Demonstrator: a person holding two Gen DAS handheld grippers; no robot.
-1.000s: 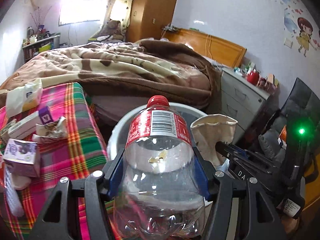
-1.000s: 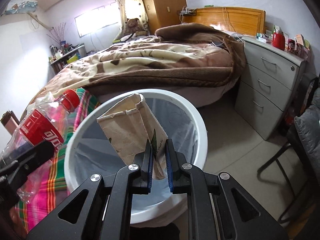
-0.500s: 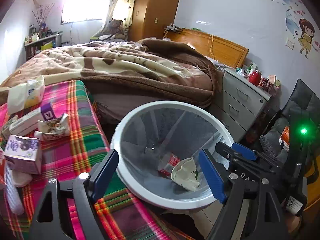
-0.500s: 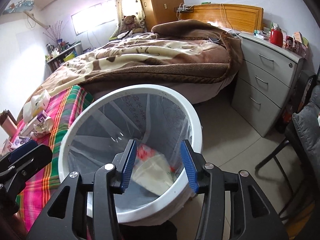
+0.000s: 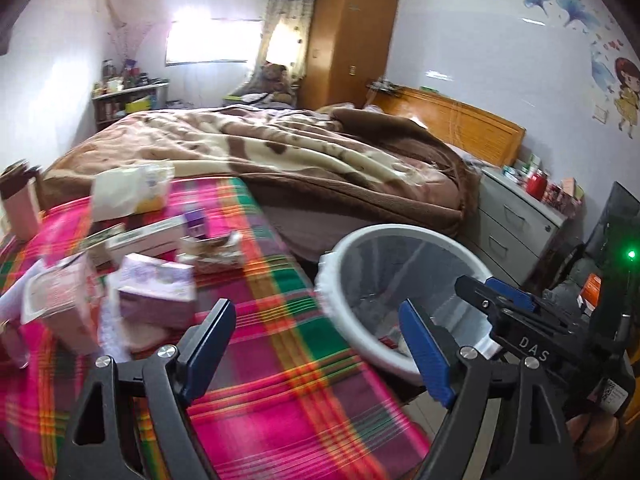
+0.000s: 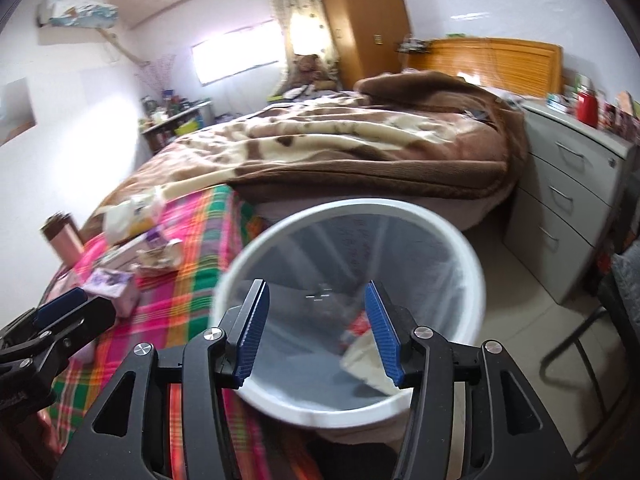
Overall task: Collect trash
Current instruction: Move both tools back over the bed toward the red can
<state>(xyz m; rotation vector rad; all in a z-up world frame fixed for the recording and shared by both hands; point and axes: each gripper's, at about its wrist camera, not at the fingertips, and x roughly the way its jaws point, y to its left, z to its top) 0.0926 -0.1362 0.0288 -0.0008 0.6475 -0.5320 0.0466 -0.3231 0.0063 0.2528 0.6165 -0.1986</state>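
A white trash bin [image 5: 404,240] [image 6: 352,210] stands beside the plaid-covered table [image 5: 288,380]. Inside it lie a beige paper bag [image 6: 366,360] and a red-labelled bottle [image 6: 358,326]. My left gripper [image 5: 316,344] is open and empty above the table's right part. My right gripper [image 6: 316,326] is open and empty over the bin's near rim; it also shows in the left wrist view [image 5: 504,304]. Trash lies on the table: a purple carton [image 5: 156,294] [image 6: 112,284], a crumpled wrapper [image 5: 212,250] [image 6: 160,256], a long white box [image 5: 148,236], a white bag [image 5: 128,192] [image 6: 128,216].
A bed with a brown blanket [image 5: 300,160] lies behind the table and bin. A grey drawer unit [image 6: 568,200] stands right of the bin, with a dark chair [image 6: 612,320] nearer. A pink tumbler [image 6: 64,240] stands at the table's far left.
Both grippers opened and dropped the bottle and the paper bag into the bin. Since then the left gripper has swung left over the table, and the right has opened wider.
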